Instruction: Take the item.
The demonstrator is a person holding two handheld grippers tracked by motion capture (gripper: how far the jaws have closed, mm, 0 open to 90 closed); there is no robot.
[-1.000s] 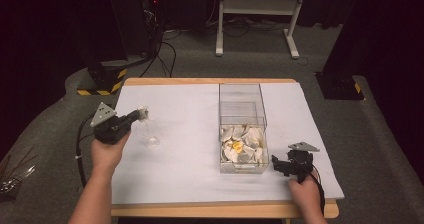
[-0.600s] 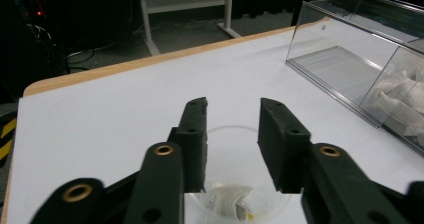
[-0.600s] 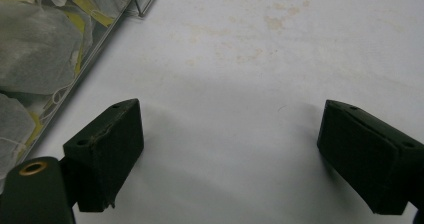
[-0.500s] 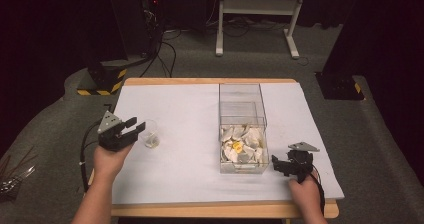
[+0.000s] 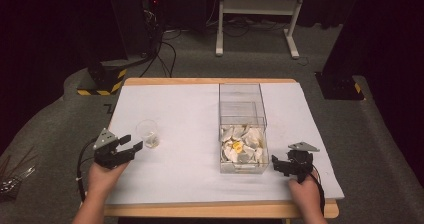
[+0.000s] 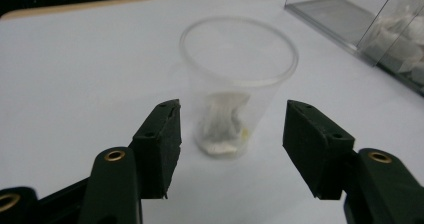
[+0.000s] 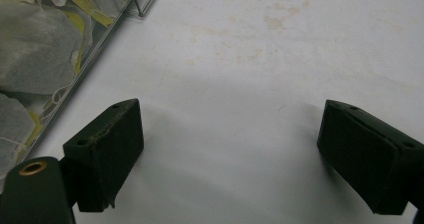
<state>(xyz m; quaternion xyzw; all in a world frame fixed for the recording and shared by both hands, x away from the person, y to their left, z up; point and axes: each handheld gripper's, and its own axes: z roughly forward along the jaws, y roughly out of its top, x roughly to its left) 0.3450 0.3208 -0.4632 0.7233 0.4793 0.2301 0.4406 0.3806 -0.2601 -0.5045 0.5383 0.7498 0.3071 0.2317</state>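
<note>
Left gripper view: the left claw is seen with its jaws spread wide, and they have just been opening; the clear plastic cup stands upright just beyond the pads, between their lines but untouched by them. A tea bag is lying at the bottom of the cup. In the high view, the cup is set down near the left edge of the tabletop, with the left claw just beside it, whereas a second earlier the cup was held up off the surface in that claw. The placement is therefore judged done. The right claw is held open and empty near the front right corner, just beside the clear box of tea bags, as it was a second ago.
</note>
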